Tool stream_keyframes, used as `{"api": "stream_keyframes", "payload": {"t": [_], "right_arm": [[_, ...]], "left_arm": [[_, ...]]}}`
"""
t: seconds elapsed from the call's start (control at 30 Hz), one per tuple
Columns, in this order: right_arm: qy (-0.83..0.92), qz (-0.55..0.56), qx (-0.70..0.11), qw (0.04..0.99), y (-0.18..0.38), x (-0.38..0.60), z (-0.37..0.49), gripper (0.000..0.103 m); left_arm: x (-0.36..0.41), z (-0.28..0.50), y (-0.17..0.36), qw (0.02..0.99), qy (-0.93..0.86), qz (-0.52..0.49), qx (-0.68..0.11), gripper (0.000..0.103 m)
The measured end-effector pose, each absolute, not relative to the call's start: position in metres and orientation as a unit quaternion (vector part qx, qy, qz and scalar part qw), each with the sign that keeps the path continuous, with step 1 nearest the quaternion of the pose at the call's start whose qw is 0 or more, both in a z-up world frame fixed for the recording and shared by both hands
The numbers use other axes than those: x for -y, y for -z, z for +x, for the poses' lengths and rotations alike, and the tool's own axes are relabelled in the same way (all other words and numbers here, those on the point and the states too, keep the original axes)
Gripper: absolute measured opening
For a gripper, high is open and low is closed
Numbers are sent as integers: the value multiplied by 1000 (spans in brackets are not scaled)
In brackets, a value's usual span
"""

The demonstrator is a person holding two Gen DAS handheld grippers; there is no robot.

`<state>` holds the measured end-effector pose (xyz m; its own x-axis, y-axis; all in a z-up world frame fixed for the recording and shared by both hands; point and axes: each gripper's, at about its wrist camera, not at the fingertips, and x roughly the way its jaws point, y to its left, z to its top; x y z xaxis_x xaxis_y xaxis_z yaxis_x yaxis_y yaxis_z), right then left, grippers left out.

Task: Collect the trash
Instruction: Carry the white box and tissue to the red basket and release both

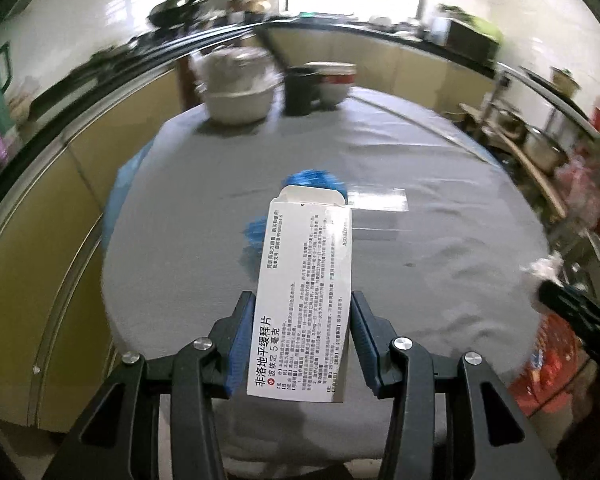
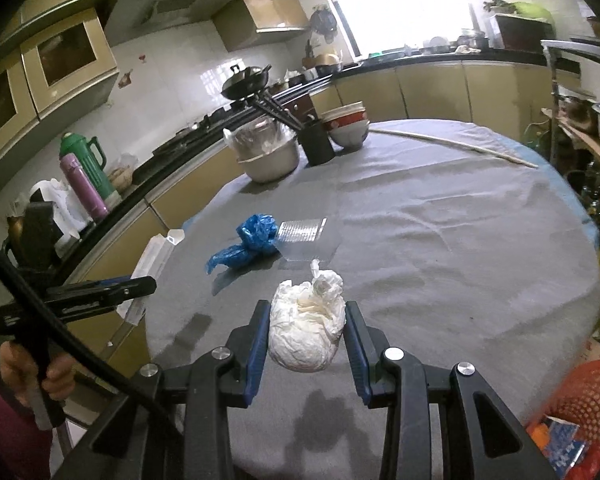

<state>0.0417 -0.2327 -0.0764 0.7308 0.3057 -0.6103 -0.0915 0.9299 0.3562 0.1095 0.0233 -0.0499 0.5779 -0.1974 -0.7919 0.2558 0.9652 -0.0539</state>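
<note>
A: Two pieces of trash are being carried, one per gripper. In the left wrist view, the left gripper [image 1: 303, 344] is clamping a white carton [image 1: 306, 292] at lower centre, its pads pressing the long sides near the lower end; the open flap is pointing up-frame.

B: How is it handling?

A: Light and hollow, I'd judge, so the thin card is likely flexing if squeezed hard. Gripping across the narrow width, low down, looks sound. Behind it, mid-frame, a blue bag [image 1: 312, 184] and a clear tray [image 1: 376, 208] are lying on the table [image 1: 440, 184], blurred.

B: And the right wrist view?

A: The right gripper [image 2: 306, 344] is closing on a crumpled white wad [image 2: 306, 328] at lower centre, jaws narrowly set with both pads against its sides. It's looking soft, light, and squashy; a mid-body pinch suits it. The blue bag [image 2: 248, 244] and tray [image 2: 304, 240] are sitting above it, touching each other. At lower right a red basket [image 2: 580, 408] is showing, possibly for the trash.
</note>
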Motion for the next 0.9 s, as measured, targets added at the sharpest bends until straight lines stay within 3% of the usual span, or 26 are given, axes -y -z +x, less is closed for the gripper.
{"api": "stream_keyframes", "payload": {"t": [0.9], "right_arm": [[66, 235, -303, 921, 73, 400, -73, 38]], "left_arm": [[189, 35, 42, 823, 355, 148, -419, 48]]}}
